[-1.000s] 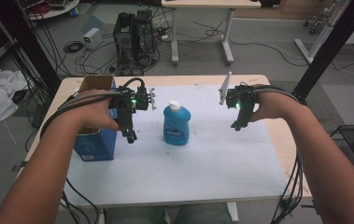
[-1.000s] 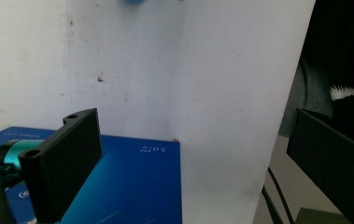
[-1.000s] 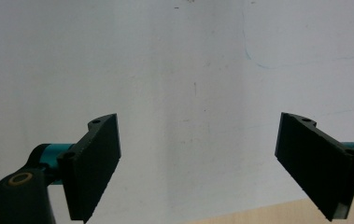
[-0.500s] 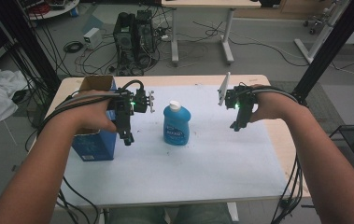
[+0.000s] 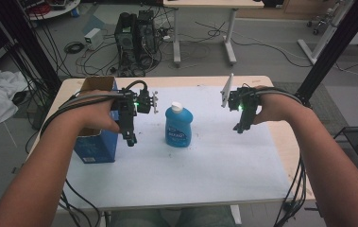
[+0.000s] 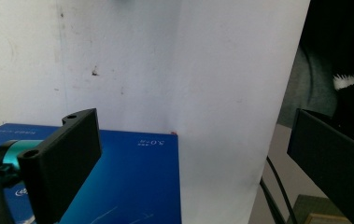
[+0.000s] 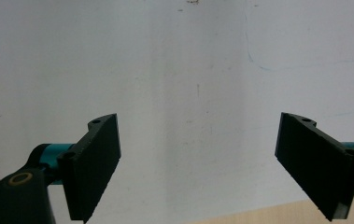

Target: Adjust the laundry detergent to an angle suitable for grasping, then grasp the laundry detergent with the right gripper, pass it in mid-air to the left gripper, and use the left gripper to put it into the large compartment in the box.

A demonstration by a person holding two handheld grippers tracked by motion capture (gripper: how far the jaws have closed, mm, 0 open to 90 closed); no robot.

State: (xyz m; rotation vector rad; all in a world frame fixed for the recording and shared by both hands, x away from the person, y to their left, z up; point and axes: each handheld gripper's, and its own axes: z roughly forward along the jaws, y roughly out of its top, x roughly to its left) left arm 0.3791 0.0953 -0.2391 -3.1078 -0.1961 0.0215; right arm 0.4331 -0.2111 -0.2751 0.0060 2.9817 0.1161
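Bottle [image 5: 178, 126] stays put (left hand-held gripper [image 5: 130, 138] drifted slightly lower).

Table [image 5: 280, 142], light wood top, standing under both hand-held grippers and carrying a white sheet [image 5: 205, 165] that is covering most of its surface, leaving bare wood showing along the edge beyond the right gripper [image 5: 241, 126]. Blue bottle with white cap [image 5: 178, 126], standing upright on the sheet between the two grippers, nearer the left gripper [image 5: 130, 137]. Blue box [image 5: 94, 144], open-topped, sitting on the table just beside and partly beneath the left gripper, on its outer side. Small dark specks and faint pen lines are showing on the sheet below the right gripper.
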